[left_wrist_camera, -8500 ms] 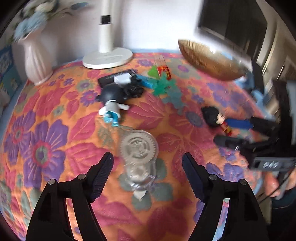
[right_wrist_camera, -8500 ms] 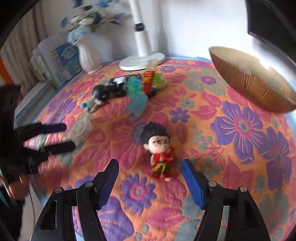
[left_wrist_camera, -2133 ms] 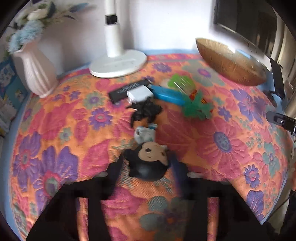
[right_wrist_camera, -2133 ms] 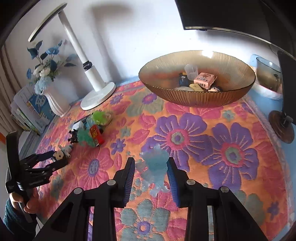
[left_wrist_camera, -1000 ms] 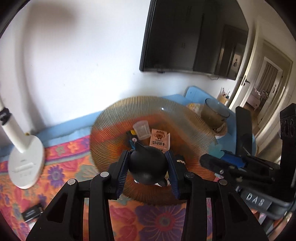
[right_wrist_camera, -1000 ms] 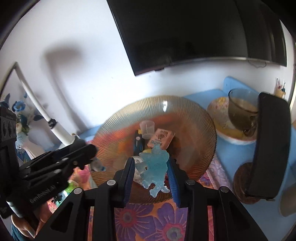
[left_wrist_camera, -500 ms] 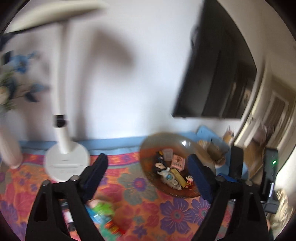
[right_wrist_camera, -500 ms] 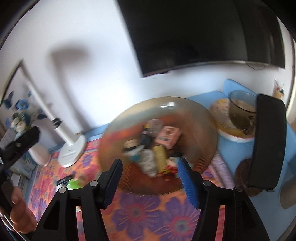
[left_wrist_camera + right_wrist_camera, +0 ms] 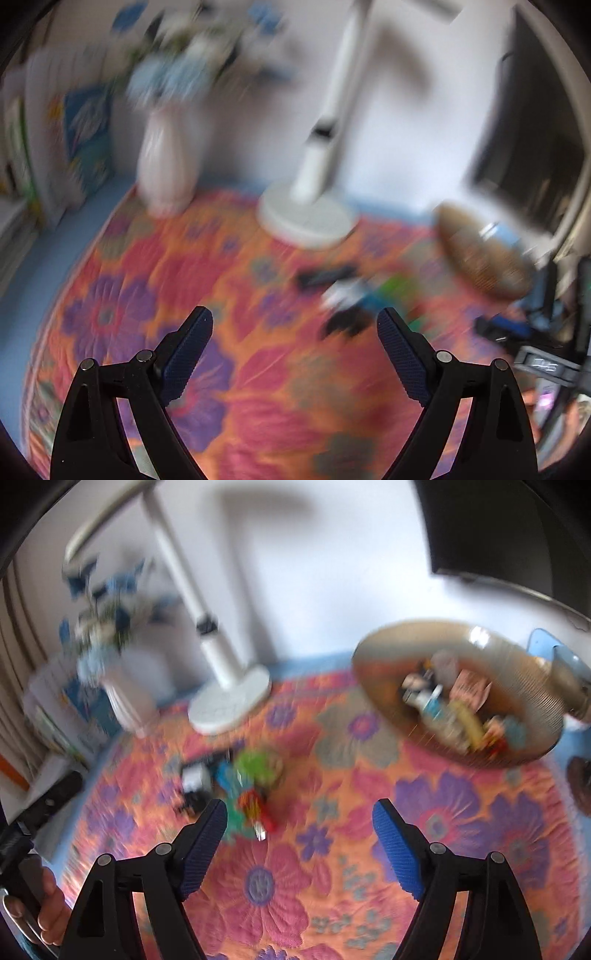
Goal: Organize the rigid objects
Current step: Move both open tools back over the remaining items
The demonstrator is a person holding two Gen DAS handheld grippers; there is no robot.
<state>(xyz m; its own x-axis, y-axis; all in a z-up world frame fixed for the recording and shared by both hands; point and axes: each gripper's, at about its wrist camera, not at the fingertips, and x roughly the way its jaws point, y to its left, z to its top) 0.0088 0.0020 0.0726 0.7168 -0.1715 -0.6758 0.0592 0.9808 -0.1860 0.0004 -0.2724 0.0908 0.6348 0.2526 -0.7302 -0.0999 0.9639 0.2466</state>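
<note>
Both views are motion-blurred. My left gripper is open and empty above the floral tablecloth. My right gripper is open and empty too. A cluster of small toys lies mid-table: a green one, a blue one, a red one, a white block and a black piece. The same cluster shows in the left wrist view, ahead and right of my fingers. The amber glass bowl at the right holds several small toys; it also shows in the left wrist view.
A white desk lamp stands on its round base at the back. A white vase with blue flowers stands back left, with books behind it. A dark TV hangs on the wall. The other handheld gripper shows at the right edge.
Both grippers, which let go of the black figure and the pale blue figure over the bowl, have swung back left and down toward the toy cluster. Both stay open.
</note>
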